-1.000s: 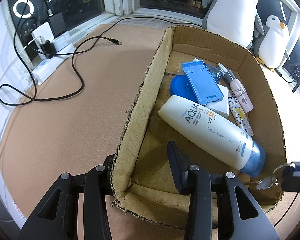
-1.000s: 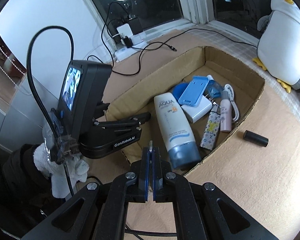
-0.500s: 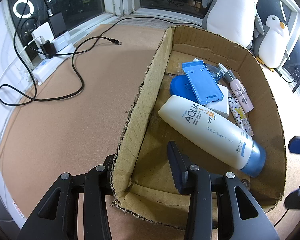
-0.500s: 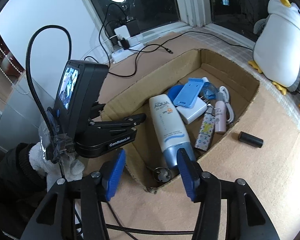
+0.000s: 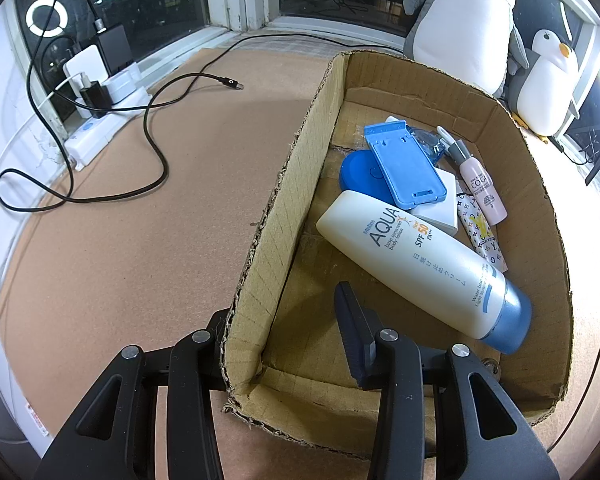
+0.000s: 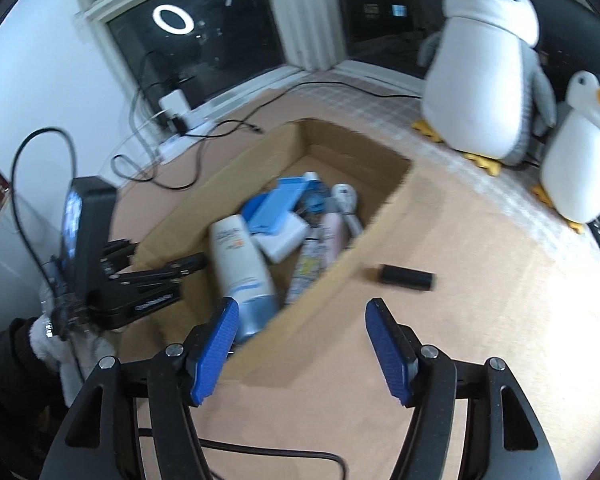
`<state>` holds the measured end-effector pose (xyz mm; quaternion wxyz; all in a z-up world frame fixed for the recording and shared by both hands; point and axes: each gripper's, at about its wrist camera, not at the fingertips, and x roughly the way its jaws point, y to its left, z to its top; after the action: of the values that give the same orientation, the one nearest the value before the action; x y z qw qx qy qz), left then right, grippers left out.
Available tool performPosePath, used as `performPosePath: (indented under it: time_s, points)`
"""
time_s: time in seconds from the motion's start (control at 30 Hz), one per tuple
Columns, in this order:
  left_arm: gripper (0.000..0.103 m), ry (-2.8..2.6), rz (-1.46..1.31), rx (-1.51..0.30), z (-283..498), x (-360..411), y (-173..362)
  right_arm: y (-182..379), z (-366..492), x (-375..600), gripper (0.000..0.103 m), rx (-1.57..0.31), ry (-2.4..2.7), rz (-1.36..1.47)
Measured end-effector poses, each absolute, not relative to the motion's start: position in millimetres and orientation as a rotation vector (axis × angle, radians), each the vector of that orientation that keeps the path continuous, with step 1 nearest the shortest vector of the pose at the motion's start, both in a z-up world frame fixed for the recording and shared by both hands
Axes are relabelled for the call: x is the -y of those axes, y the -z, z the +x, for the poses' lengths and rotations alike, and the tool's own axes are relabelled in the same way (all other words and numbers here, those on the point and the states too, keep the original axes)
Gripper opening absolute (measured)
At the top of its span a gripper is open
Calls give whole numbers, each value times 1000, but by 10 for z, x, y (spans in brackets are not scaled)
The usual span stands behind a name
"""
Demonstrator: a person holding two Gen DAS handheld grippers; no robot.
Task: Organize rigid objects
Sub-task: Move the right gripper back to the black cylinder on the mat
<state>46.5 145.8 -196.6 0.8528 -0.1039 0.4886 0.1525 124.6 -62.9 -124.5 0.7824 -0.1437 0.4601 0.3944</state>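
right gripper [image 6: 302,344]: jaws wide apart, empty | left gripper [image 5: 284,344]: jaws apart, straddling box [image 5: 260,248] wall | target, likely: black cylinder [image 6: 407,277] on mat, right-centre of right view, above-right of the gripper, outside box | long axis across frame | right gripper nearer

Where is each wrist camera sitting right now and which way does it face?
Left wrist: sits low at the near-left corner of the cardboard box, looking along its length at the sunscreen tube; the left gripper straddles the box wall, fingers apart.
Right wrist: sits higher, past the box's right side, facing the black cylinder on the mat; the right gripper is open and empty, and the left gripper and gloved hand show.
Shared: box, tube, both penguin plushies, power strip.
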Motion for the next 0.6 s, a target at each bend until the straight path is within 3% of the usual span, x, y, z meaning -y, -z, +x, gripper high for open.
performPosePath:
  time_s: [0.6]
  points:
    - [40, -322, -216, -1029, 470, -1456, 1941, 1557, 1826, 772, 66, -956, -771, -453]
